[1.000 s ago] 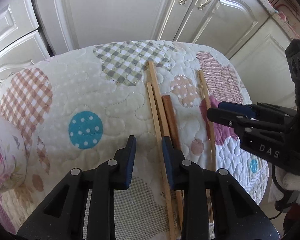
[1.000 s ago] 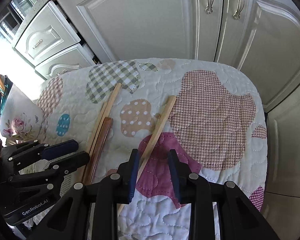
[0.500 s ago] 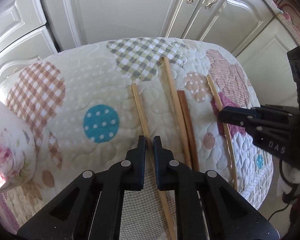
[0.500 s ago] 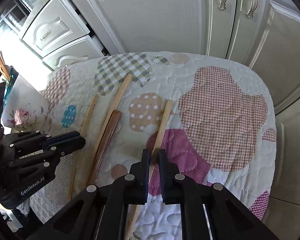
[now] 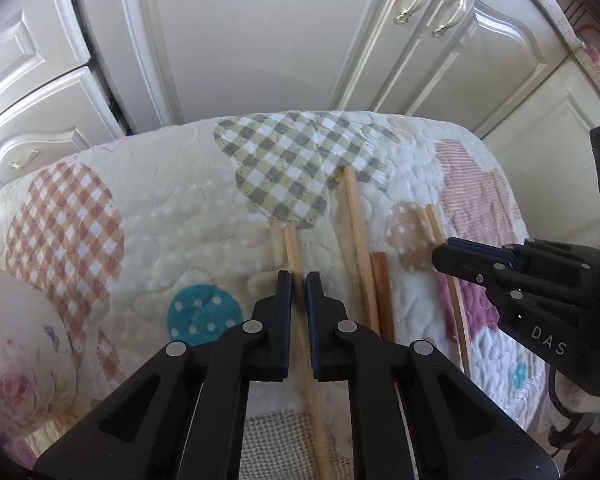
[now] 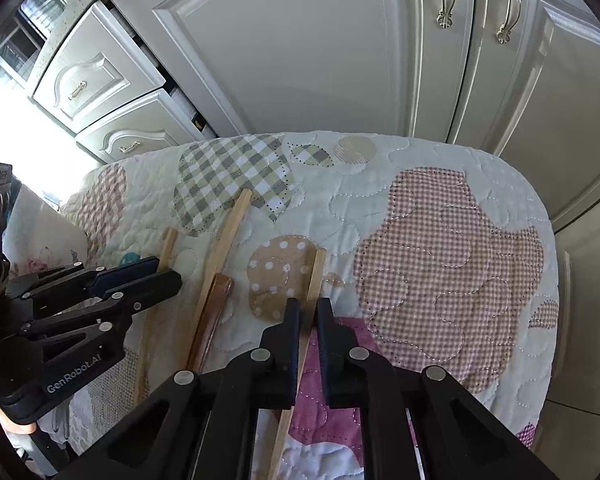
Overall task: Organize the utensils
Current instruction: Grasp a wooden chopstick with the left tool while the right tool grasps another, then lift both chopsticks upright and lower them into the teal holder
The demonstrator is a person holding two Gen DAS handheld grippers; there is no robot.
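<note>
A: Your left gripper [image 5: 299, 280] jaws clench one chopstick [image 5: 291, 246] on the quilt [image 5: 180, 216], right gripper [image 6: 308, 308] another [image 6: 315, 280].

B: Lift both level; keep ends from snagging.

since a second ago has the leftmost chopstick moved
Yes. The leftmost chopstick, now clamped in the left gripper, has slid left on the quilt, away from the long chopstick it lay against and toward the teal dot.
</note>
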